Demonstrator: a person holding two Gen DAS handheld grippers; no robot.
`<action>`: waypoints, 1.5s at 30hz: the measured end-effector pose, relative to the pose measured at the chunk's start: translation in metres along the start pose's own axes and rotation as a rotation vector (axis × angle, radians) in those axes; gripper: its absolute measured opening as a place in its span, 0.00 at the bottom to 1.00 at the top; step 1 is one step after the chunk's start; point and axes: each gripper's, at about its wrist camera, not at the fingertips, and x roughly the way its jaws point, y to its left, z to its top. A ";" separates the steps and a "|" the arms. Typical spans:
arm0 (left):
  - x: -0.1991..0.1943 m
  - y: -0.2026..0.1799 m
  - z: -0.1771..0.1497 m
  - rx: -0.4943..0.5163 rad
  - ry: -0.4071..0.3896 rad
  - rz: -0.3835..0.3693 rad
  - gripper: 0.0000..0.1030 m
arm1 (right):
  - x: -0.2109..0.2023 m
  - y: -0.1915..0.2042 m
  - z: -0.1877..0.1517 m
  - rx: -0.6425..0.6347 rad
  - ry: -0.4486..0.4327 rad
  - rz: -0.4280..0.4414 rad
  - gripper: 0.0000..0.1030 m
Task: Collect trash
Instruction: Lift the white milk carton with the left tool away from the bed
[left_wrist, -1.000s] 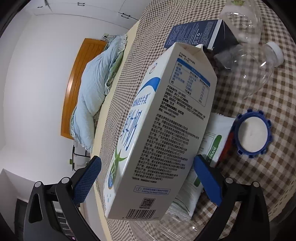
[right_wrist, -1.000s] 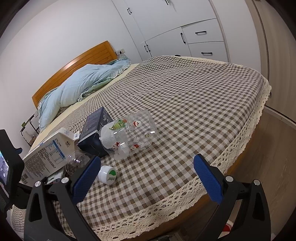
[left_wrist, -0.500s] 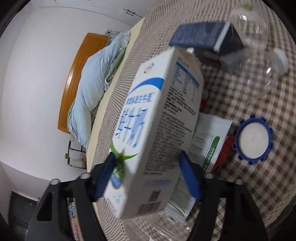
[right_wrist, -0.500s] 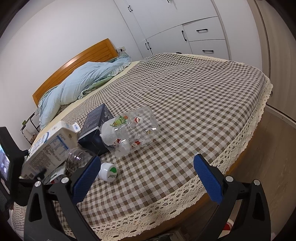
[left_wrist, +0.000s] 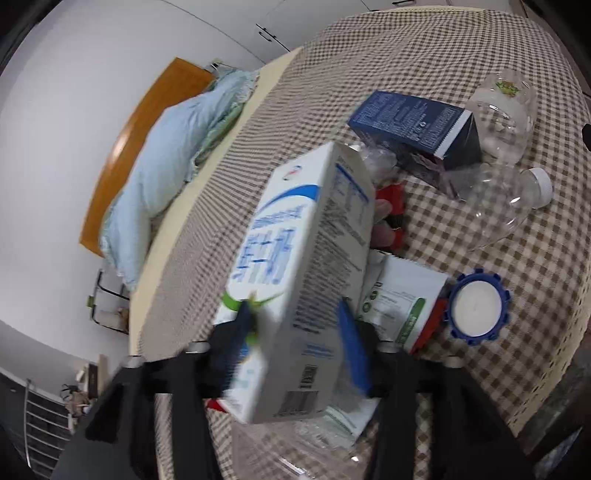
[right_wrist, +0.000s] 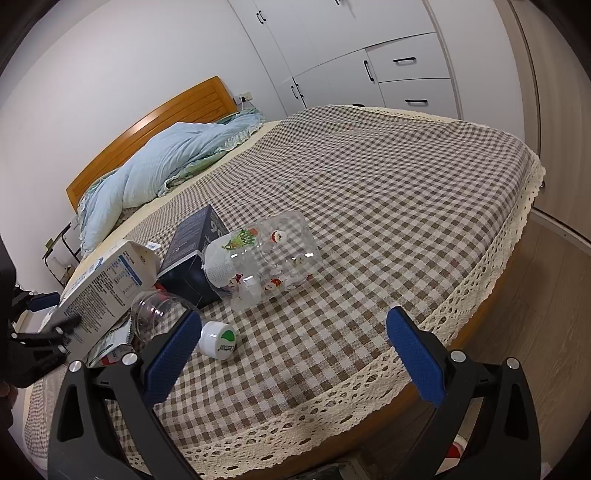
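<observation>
- Biggest thing on my screens is the bed (right_wrist: 369, 177), covered in a brown checked spread with a lace edge. A pale blue duvet (right_wrist: 159, 166) is bunched up by the wooden headboard (right_wrist: 155, 118).
- All the trash sits in one pile near the bed's corner.
- My left gripper (left_wrist: 295, 328) points down at that pile, rolled a bit to one side. Its blue pads are pinched on the lower end of a white milk carton (left_wrist: 303, 266), one on each wide side. In the right wrist view the carton leans up off the pile, spout end toward the headboard.
- My right gripper (right_wrist: 295, 354) is angled down over the bed's lace edge, fingers spread wide with nothing between them.
- A dark blue box (left_wrist: 413, 122) lies on its side behind the carton, touching a clear jar with Christmas stickers (right_wrist: 273, 258).
- A clear bottle with a white cap (left_wrist: 498, 206) lies just beside the box.
- A white and green pouch (left_wrist: 402, 302) is half tucked under the carton, so I only see part of it.
- A blue-rimmed lid (left_wrist: 478, 306) sits right beside the pouch.
- Something red (left_wrist: 391, 210) pokes out behind the carton; can't tell what it is.
- The left wrist view is motion-blurred, so the carton's print is unreadable.
</observation>
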 end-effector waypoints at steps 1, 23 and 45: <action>0.002 -0.004 0.002 0.011 -0.001 0.003 0.60 | 0.000 0.000 0.000 0.000 0.000 0.001 0.94; 0.076 -0.019 0.036 -0.019 0.146 0.175 0.80 | 0.003 -0.023 0.004 0.058 0.032 -0.023 0.94; 0.001 0.027 0.011 -0.231 0.000 -0.052 0.71 | 0.008 -0.019 0.004 0.046 0.041 -0.015 0.94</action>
